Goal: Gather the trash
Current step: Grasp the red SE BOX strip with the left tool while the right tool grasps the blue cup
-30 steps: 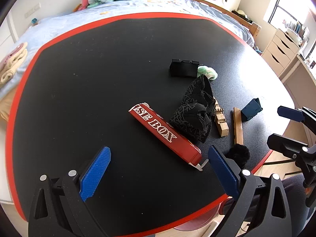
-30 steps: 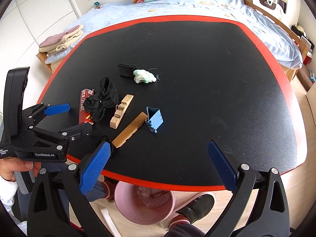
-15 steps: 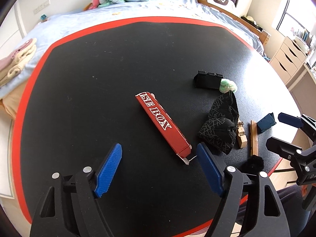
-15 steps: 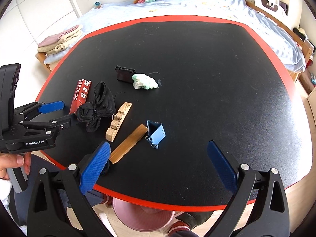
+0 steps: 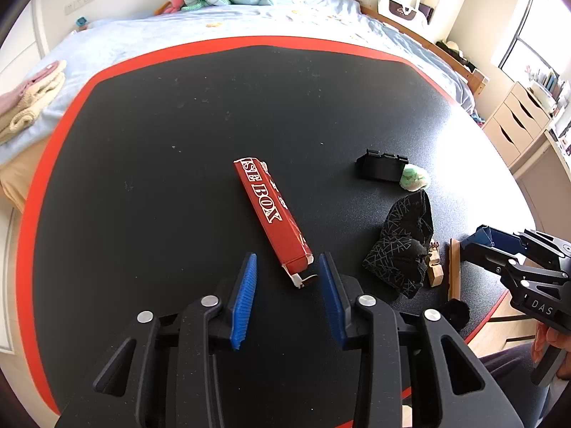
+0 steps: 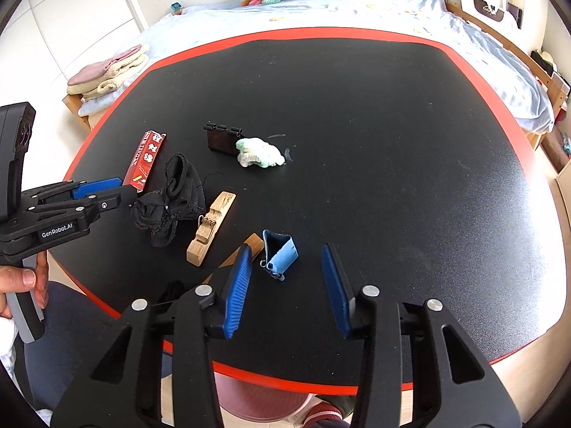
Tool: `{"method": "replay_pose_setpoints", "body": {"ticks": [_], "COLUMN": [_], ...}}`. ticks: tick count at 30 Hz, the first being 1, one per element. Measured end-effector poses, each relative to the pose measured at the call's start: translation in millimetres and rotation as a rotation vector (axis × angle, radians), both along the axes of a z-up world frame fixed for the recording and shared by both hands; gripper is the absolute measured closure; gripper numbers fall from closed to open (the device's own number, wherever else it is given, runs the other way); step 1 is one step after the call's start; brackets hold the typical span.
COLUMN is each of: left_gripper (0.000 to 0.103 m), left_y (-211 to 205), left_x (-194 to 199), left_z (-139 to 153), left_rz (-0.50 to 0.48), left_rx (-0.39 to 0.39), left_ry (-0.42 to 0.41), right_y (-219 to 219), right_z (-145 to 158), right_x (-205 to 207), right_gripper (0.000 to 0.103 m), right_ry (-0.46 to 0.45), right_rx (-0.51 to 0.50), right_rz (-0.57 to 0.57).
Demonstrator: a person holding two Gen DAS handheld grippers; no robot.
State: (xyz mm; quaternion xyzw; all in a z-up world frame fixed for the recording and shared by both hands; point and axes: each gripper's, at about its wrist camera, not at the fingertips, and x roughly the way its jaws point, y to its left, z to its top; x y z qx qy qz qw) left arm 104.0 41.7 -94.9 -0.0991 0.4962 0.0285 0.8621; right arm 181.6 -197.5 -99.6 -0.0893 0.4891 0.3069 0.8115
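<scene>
Right wrist view: a pink bin under the table edge, contents hidden. Both grippers' jaws have just been narrowing, gripping nothing: left gripper around the red box end, right gripper near the blue clip.

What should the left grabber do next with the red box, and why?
Probably ease the left gripper forward and close on the red box. Its jaws have just been closing, but the pads straddle only the box's near end without pressing it.
</scene>
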Motion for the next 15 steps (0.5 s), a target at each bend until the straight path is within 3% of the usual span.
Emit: {"method": "replay_pose_setpoints", "body": {"ticks": [3, 6, 15], "left_gripper": [0.086, 0.089, 0.09], "left_y": [-1, -1, -2], "left_x": [2, 2, -6], "left_z": [0, 0, 3], "left_rz": [-0.003, -0.006, -0.02], "left_rx": [-0.007, -0.011, 0.01], "left_ry": [0.0, -0.002, -0.018], "right_y": [1, 2, -8], "right_z": [0, -1, 3], "right_x": [-1, -1, -2], "right_gripper": [0.078, 0.087, 0.089], "right_ry": [-0.001, -0.005, -0.017], "right_rx": [-0.001, -0.004, 0.009], "right_rz": [0.005, 0.008, -0.009]}}
